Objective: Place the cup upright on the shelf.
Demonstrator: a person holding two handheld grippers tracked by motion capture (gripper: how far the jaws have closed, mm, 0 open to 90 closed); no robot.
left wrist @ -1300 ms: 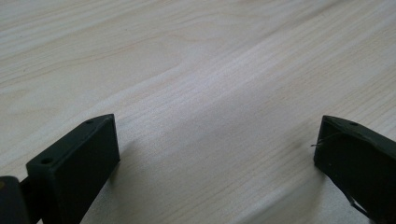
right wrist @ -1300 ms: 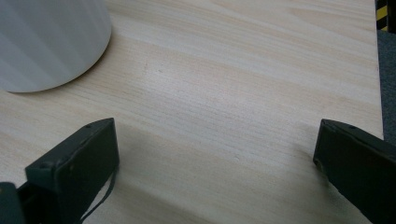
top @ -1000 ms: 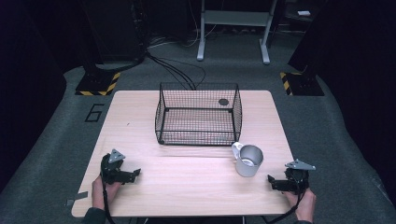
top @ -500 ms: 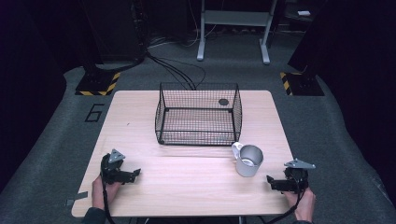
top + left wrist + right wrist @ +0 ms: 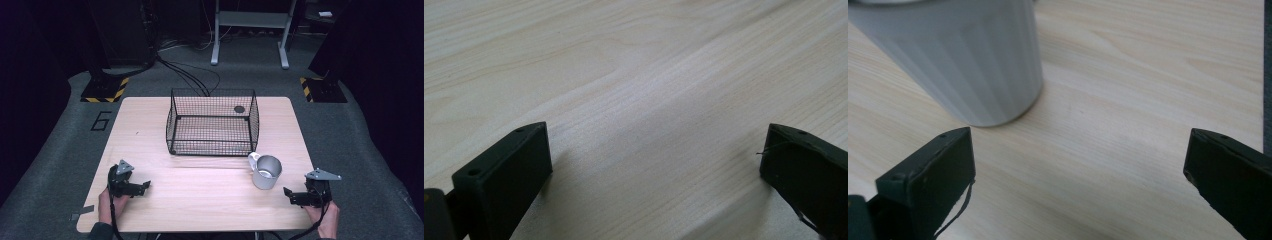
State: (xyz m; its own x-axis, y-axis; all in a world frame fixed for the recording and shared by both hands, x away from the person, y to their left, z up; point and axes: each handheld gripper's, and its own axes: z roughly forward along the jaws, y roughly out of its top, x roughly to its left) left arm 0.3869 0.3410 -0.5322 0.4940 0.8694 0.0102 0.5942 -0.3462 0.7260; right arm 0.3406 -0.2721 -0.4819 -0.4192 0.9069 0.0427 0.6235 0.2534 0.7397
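Light wood table [image 5: 200,200], rounded corners, on grey carpet. Black wire basket [image 5: 212,125] sits just past centre toward 12 o'clock, w/ a small dark disc [image 5: 239,109] inside at its far right corner. Grey metal mug [image 5: 266,171] stands upright at approx 4 o'clock, near the basket's front right corner, handle toward the basket.

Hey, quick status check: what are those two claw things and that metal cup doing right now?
Left gripper open, empty. Right gripper open beside metal cup, not touching. Wire basket stands behind; nothing between.
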